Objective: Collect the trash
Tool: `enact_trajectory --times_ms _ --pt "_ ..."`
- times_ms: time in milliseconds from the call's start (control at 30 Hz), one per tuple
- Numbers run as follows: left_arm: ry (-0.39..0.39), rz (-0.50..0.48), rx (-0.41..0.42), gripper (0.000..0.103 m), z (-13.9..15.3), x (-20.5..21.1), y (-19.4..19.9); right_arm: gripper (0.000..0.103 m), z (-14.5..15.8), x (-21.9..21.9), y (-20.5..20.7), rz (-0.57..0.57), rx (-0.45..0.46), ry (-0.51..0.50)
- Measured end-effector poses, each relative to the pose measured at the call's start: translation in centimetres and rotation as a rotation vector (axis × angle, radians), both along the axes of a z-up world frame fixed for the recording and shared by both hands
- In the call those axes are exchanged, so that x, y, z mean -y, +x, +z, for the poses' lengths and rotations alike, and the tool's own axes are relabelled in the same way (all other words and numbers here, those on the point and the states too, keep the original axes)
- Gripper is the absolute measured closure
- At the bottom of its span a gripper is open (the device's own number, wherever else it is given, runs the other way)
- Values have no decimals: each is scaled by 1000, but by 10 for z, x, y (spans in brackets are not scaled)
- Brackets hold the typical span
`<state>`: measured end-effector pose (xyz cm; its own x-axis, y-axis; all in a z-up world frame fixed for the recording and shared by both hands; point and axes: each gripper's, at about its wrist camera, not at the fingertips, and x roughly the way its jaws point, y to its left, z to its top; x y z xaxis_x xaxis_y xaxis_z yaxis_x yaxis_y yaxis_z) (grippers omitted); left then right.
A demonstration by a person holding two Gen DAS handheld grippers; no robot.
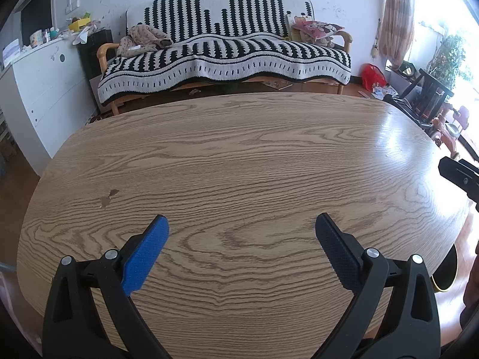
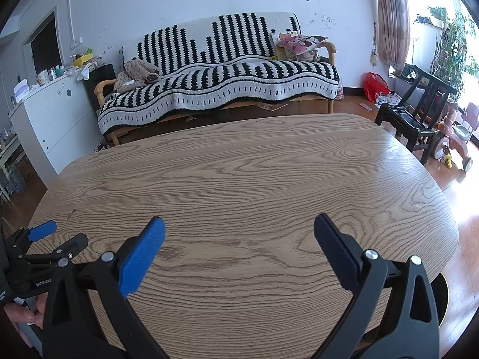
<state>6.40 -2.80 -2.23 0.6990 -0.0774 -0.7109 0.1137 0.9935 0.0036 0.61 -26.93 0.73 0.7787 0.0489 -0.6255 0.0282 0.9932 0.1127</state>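
- Trash is nowhere on the bench [image 1: 239, 155] that I can make out: the wood-grain top reads bare in both wrist views, apart from a small dark blemish [image 1: 108, 197] near its left side, which looks like a mark in the surface and not something to pick up.
- My left tongs [image 1: 242, 224] are spread wide with nothing between the blue pad and the black pad; they hang over the near part of the bench.
- My right tongs [image 2: 239, 227] are spread just as wide and also hold nothing.
- From the right wrist view I see the left tongs beside mine at the lower left, with the person's fingers [image 2: 28, 314] on the handle.
- Judging progress: either the bench has been cleared or collecting has not begun; I cannot tell which from these views.
- Candidate litter lies well apart from the bench: scraps of paper on the floor [image 2: 386, 99] by a red bag [image 2: 375, 85] near the window, and something small under the sofa [image 2: 221, 68].
- I see no clear bin; a dark round rim [image 2: 443, 296] peeks from under the bench's right edge, but what it is I cannot say.
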Motion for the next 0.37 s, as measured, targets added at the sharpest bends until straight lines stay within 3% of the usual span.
enact_trajectory --times_ms 367 --pt "-11 18 -16 8 0 -8 2 7 5 0 1 2 3 1"
